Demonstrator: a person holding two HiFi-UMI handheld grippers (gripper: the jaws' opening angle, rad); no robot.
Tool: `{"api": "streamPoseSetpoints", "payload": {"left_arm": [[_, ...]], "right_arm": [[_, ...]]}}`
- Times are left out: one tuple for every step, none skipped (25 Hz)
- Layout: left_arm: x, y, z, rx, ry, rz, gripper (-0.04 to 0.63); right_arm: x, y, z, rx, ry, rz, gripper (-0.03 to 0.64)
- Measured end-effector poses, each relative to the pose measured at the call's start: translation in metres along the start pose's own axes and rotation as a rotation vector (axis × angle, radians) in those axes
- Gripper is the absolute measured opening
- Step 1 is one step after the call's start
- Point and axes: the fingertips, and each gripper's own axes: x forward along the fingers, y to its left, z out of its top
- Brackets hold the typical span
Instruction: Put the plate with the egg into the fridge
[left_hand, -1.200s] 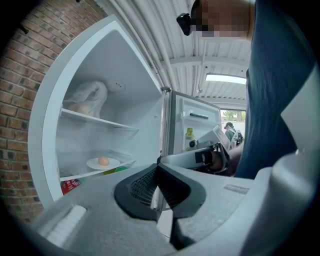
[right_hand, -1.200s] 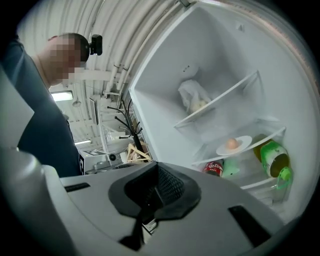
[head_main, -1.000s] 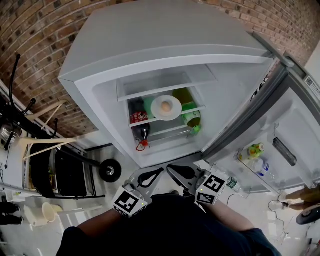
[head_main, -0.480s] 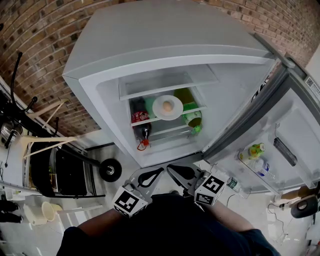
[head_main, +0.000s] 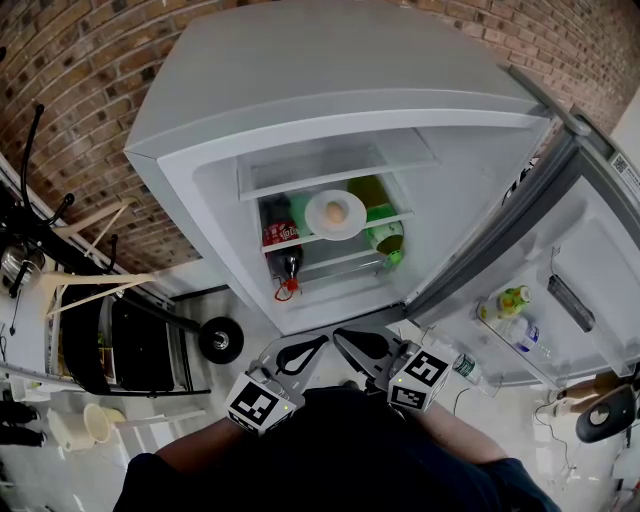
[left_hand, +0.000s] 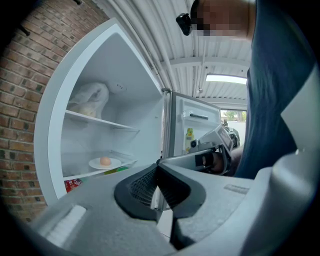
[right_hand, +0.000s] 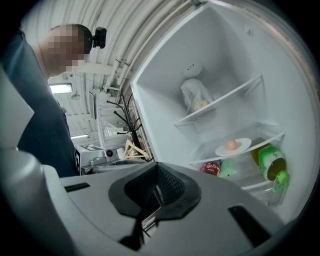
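A white plate (head_main: 334, 215) with a brown egg (head_main: 335, 212) on it rests on the middle glass shelf of the open fridge (head_main: 300, 130). The same plate (left_hand: 105, 163) shows in the left gripper view, and the plate (right_hand: 233, 147) in the right gripper view. Both grippers are held close to the person's body, well short of the fridge. The left gripper (head_main: 322, 341) is shut with nothing in it, its tips (left_hand: 158, 163) meeting. The right gripper (head_main: 337, 333) is also shut and empty, its tips (right_hand: 156, 186) touching.
The fridge door (head_main: 560, 270) stands open to the right, with bottles (head_main: 512, 300) in its rack. A red can (head_main: 283, 236) and a green bottle (head_main: 384, 238) lie under the plate's shelf. A plastic bag (right_hand: 196, 96) sits on the upper shelf. A rack and wooden hangers (head_main: 85, 285) stand at left.
The view shifted slightly over the first half second. A hand at the lower right edge gave way to a dark object. Plate and grippers have not moved.
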Motion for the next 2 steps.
{"api": "streamPoseSetpoints", "payload": {"left_arm": [[0.0001,-0.0002,0.0002,-0.005,-0.001,0.001,0.005],[0.0002,-0.0004,0.0005,-0.011,-0.001,0.002,0.005]], "right_arm": [[-0.0002,-0.0001,-0.0002,0.002,0.000,-0.001,0.011],[-0.0004,-0.0001,-0.0003,0.003,0.000,-0.001,0.011]]}}
